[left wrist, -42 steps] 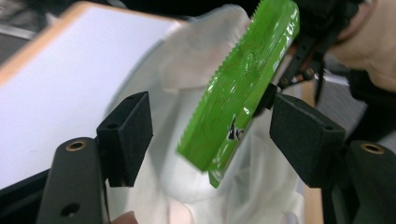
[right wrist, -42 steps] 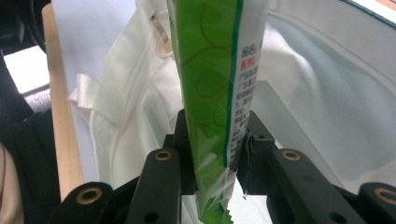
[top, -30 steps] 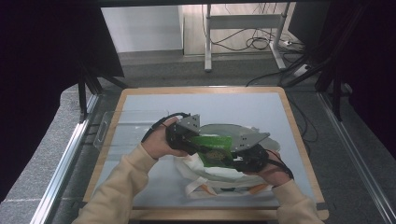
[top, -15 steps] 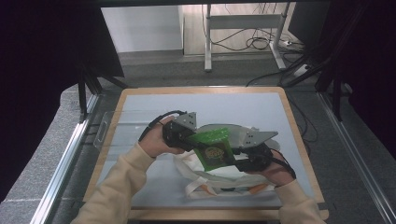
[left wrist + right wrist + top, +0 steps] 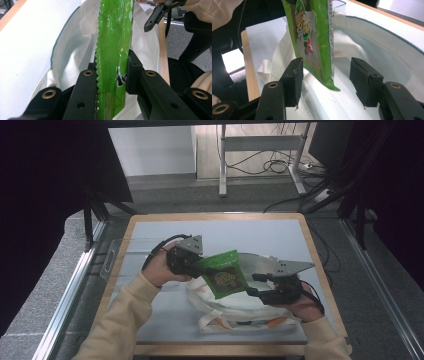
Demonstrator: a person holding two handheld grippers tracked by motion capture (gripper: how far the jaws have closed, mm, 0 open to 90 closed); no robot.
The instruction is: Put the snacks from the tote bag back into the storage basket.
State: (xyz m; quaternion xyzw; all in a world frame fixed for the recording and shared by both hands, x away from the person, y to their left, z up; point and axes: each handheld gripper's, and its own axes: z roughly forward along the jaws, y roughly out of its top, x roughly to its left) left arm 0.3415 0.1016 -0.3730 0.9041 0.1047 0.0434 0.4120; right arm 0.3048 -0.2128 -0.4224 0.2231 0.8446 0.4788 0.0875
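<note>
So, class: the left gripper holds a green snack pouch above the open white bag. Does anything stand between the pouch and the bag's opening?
Nothing visible does. The green snack pouch, clamped by the left gripper, hangs over the white bag, whose mouth gapes below it. The right gripper, jaws just opening, stands beside the pouch, not under it.

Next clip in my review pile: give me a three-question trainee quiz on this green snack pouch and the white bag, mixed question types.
1. True or false: the left tool is clamped on the green snack pouch.
2. Multiple choice: the right tool is A) gripping the pouch, B) open with the pouch's lower corner between its jaws, C) holding a bag handle.
3. Short answer: what lies directly under the pouch on the table?

Key
1. True; both pads press its sides in the left gripper view.
2. B; its jaws have just been opening, with gaps showing on both sides.
3. The open white cloth bag.
</note>
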